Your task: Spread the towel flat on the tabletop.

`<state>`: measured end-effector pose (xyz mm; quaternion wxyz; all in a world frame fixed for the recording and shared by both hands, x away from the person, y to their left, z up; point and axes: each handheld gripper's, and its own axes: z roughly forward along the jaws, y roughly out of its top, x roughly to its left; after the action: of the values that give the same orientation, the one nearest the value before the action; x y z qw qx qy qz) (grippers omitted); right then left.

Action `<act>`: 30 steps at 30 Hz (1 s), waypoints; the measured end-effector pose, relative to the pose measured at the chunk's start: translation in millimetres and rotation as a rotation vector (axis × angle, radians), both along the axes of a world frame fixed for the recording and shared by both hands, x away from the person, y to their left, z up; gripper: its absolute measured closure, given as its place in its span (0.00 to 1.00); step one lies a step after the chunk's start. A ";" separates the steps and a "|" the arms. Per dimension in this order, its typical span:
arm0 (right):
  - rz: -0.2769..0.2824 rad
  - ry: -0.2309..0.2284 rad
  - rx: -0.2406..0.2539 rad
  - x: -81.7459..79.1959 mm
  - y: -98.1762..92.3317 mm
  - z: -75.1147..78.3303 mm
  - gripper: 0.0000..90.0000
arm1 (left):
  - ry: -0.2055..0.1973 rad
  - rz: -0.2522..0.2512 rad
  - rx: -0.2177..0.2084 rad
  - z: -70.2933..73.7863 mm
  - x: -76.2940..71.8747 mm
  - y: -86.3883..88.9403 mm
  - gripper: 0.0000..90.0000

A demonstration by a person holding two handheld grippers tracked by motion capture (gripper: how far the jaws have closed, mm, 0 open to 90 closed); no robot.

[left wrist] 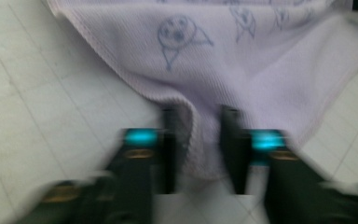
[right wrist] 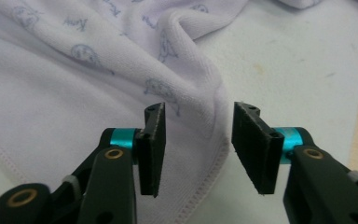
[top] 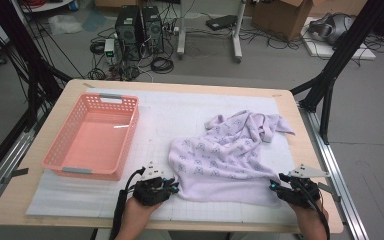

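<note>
A lilac towel with small printed figures lies crumpled on the white gridded mat, right of centre. My left gripper is at the towel's near left corner. In the left gripper view its jaws are closed on a bunched fold of the towel, with cloth filling the gap. My right gripper is at the near right corner. In the right gripper view its jaws stand apart on either side of the towel's stitched edge, and the pads do not touch the cloth.
A pink slotted plastic basket with nothing in it stands on the left of the mat. The wooden table's near edge runs just under both hands. Black frame posts stand at both sides, with cables and boxes on the floor behind.
</note>
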<state>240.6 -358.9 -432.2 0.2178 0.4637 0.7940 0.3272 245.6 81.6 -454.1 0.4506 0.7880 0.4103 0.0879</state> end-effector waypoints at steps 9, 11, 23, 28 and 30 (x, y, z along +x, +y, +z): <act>0.094 0.107 0.028 -5.2 5.8 -3.6 0.94 | 0.028 0.039 -0.016 6.2 -40.3 34.1 0.96; 0.101 0.109 -0.006 -11.8 7.7 -0.3 0.95 | 0.025 0.030 -0.019 6.8 -51.8 38.4 0.96; 0.087 0.180 0.018 -54.1 -16.8 18.8 0.86 | -0.021 -0.029 -0.130 11.0 -46.2 40.4 0.54; 0.030 0.078 0.113 -43.0 -17.5 20.9 0.62 | -0.013 0.038 -0.098 11.3 -0.4 28.6 0.50; 0.019 0.072 0.098 -32.4 -13.9 16.7 0.59 | 0.015 0.042 -0.067 7.1 18.5 17.7 0.49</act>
<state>208.2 -372.9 -415.6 0.1631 0.4778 0.7888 0.3507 264.1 99.2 -447.0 0.4718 0.7643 0.4328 0.0773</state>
